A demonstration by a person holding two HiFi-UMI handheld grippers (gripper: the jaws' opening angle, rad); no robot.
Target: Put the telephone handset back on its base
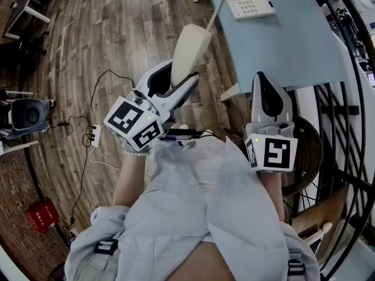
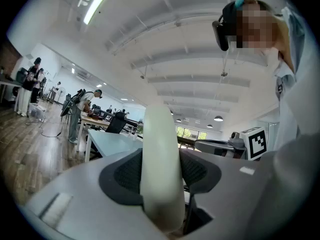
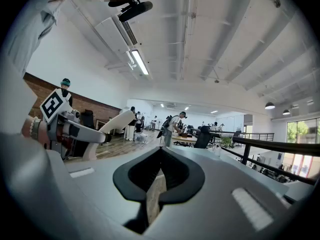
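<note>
Step in hand: carry phase. The left gripper (image 1: 179, 84) is clamped on the cream telephone handset (image 1: 190, 47). In the left gripper view the handset (image 2: 160, 154) stands upright between the jaws, both pads pressing its sides. It is held in the air over the wooden floor (image 1: 117, 34), short of the surface (image 1: 287, 45) and well apart from the telephone base (image 1: 250, 4).

The base sits near the far edge of the light blue surface, keypad up. A pale cord (image 1: 212, 17) runs from the handset's far end up toward it.

The right gripper (image 1: 266, 84) is closed with nothing in it. Its own view shows the jaws together with only a thin slit between them. It hovers beside the near corner of the surface.

Judgement: the task is about midway, with the handset lifted but not yet seated.

The next move calls for:
- carrying the handset forward and right over the base
- turning it to lie along the cradle
- lowering it before the jaws open
- watching for cord slack that could snag the surface edge
</note>
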